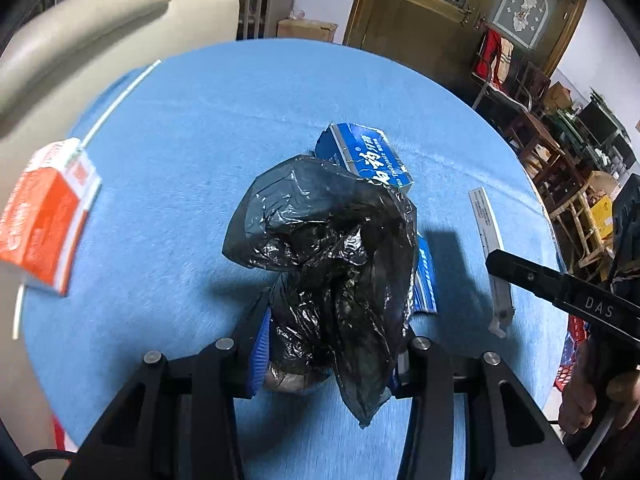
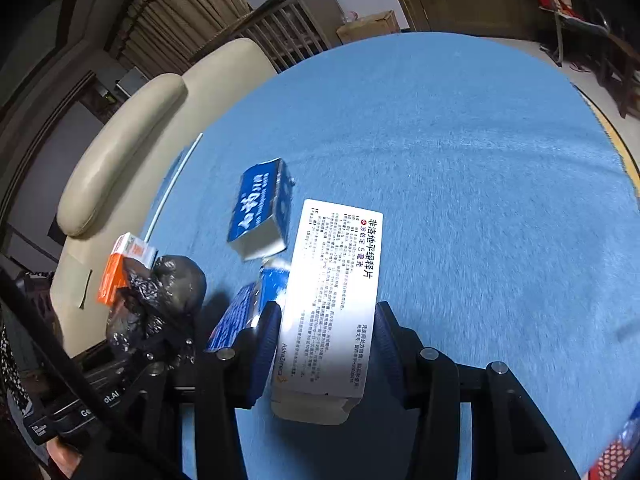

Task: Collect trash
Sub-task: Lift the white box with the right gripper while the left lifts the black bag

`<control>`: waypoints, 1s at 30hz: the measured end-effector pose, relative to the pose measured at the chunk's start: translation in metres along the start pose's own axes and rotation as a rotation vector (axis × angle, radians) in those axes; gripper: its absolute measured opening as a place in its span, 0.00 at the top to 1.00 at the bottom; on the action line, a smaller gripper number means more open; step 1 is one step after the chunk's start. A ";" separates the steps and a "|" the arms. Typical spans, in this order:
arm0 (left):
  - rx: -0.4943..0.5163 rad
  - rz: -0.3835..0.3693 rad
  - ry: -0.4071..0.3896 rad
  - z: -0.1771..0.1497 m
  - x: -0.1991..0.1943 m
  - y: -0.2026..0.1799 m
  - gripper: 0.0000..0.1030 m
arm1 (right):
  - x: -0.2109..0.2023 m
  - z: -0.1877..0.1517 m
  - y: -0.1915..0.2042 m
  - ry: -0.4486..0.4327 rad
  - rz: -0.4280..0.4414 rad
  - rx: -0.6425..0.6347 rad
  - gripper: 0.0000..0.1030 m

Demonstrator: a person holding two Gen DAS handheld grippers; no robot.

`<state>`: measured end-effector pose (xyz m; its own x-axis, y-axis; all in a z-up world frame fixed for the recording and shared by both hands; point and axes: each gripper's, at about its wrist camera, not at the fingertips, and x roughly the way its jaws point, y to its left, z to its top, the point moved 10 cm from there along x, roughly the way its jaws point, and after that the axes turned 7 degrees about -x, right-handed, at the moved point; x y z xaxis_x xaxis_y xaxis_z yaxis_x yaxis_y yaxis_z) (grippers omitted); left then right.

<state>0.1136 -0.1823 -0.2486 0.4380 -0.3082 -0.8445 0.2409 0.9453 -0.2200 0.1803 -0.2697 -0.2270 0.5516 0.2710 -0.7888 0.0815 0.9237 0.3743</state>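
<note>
My left gripper (image 1: 330, 344) is shut on a crumpled black trash bag (image 1: 332, 236) and holds it over the round blue table (image 1: 192, 128). The bag also shows in the right wrist view (image 2: 160, 300), at the left. My right gripper (image 2: 326, 340) is shut on a white medicine box (image 2: 332, 300) with black print, seen edge-on in the left wrist view (image 1: 490, 248). A blue toothpaste box (image 1: 366, 156) lies behind the bag, also in the right wrist view (image 2: 262, 208). A second blue box (image 2: 244, 312) lies by the right gripper. An orange and white box (image 1: 44, 216) sits at the table's left edge.
A cream sofa (image 1: 92, 36) stands beyond the table's left side. A white straw (image 1: 120, 100) lies near the table's left edge. A wooden door (image 1: 440, 12) and chairs with clutter (image 1: 560, 160) are at the far right.
</note>
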 end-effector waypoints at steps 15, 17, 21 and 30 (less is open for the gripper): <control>0.090 0.104 -0.161 -0.028 -0.075 -0.031 0.54 | -0.079 -0.037 0.028 -0.100 0.003 -0.068 0.51; 0.104 0.113 -0.184 -0.029 -0.082 -0.038 0.54 | -0.087 -0.039 0.030 -0.113 0.002 -0.070 0.51; 0.128 0.122 -0.224 -0.035 -0.099 -0.049 0.54 | -0.108 -0.046 0.034 -0.143 0.004 -0.076 0.51; 0.165 0.153 -0.300 -0.046 -0.133 -0.064 0.54 | -0.139 -0.056 0.039 -0.199 0.020 -0.085 0.51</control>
<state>0.0002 -0.1967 -0.1451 0.7082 -0.2056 -0.6754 0.2790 0.9603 0.0001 0.0607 -0.2564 -0.1300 0.7060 0.2387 -0.6668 0.0032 0.9404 0.3401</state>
